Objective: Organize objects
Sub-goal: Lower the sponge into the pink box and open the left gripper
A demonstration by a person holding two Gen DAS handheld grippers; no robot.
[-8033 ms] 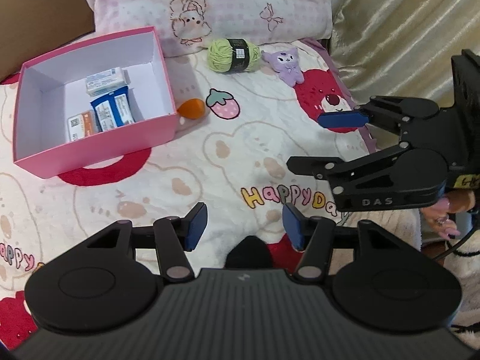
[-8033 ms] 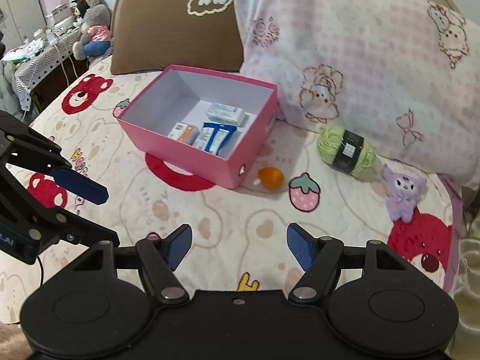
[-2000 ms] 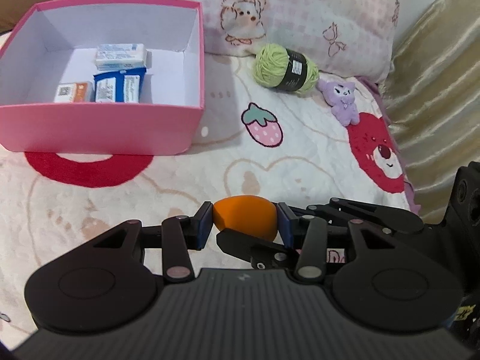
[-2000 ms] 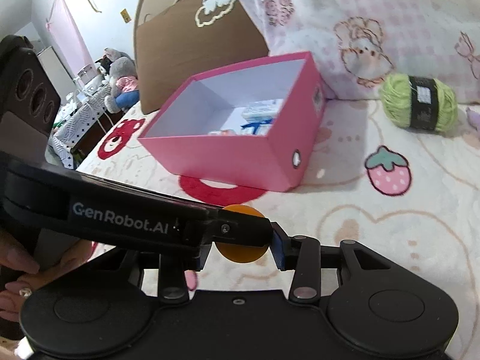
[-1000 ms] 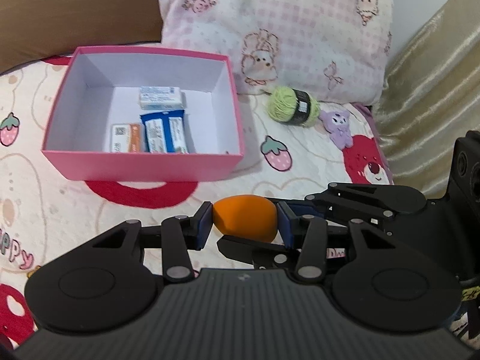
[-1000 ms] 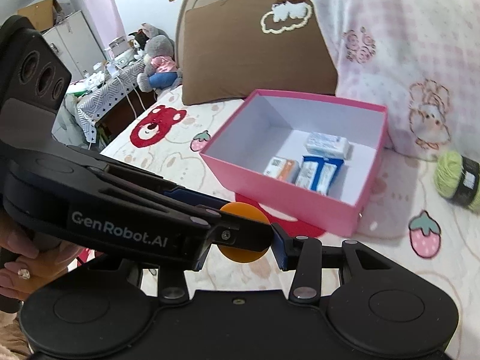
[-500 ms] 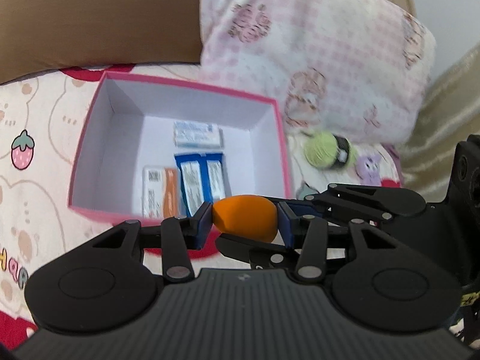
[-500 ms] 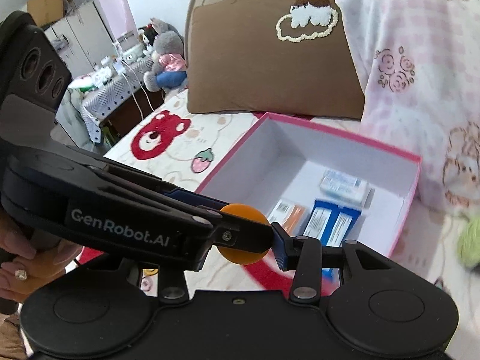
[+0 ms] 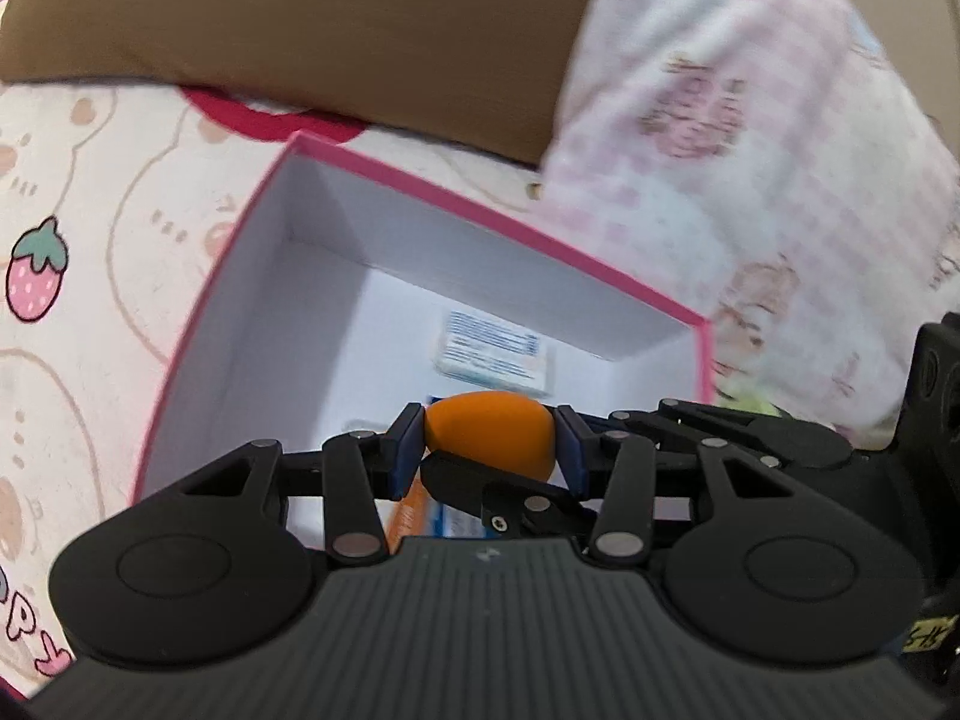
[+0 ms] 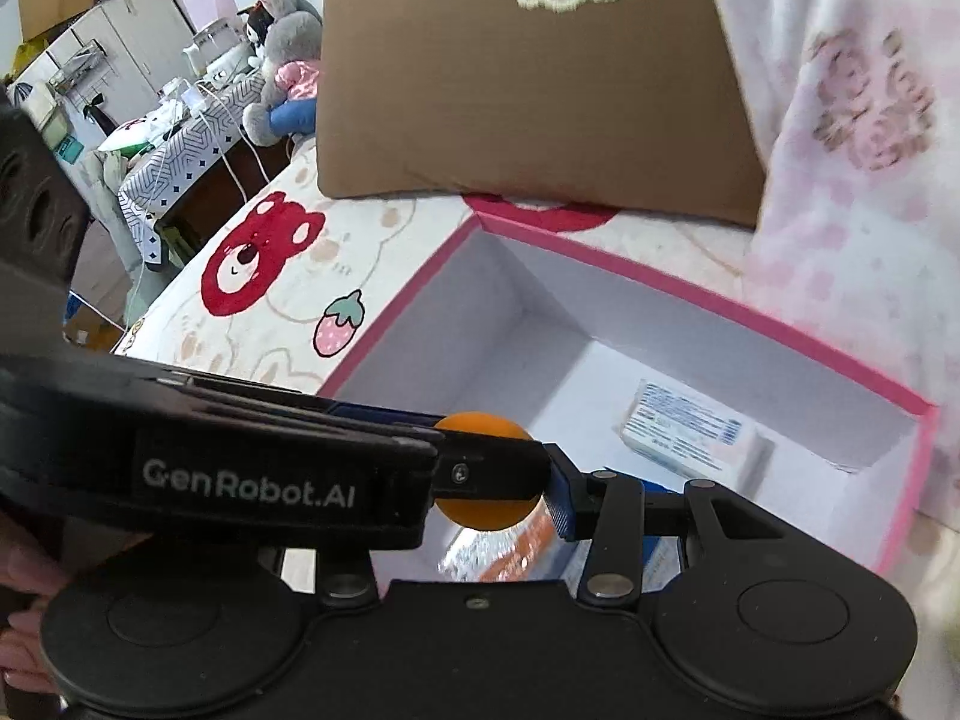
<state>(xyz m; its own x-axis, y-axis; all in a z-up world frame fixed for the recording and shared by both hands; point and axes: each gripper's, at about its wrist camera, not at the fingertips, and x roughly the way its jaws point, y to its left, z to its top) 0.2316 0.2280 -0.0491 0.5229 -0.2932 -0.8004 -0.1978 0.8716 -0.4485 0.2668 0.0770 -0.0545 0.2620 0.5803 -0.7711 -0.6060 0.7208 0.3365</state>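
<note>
Brown pillow behind pink box.

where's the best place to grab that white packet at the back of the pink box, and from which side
Grip the white packet across its two long edges, coming straight down from above. It lies flat on the floor of the pink box, close to the far wall, so a side approach looks blocked. Both grippers, left and right, are closed on the orange ball, which must go first.
</note>
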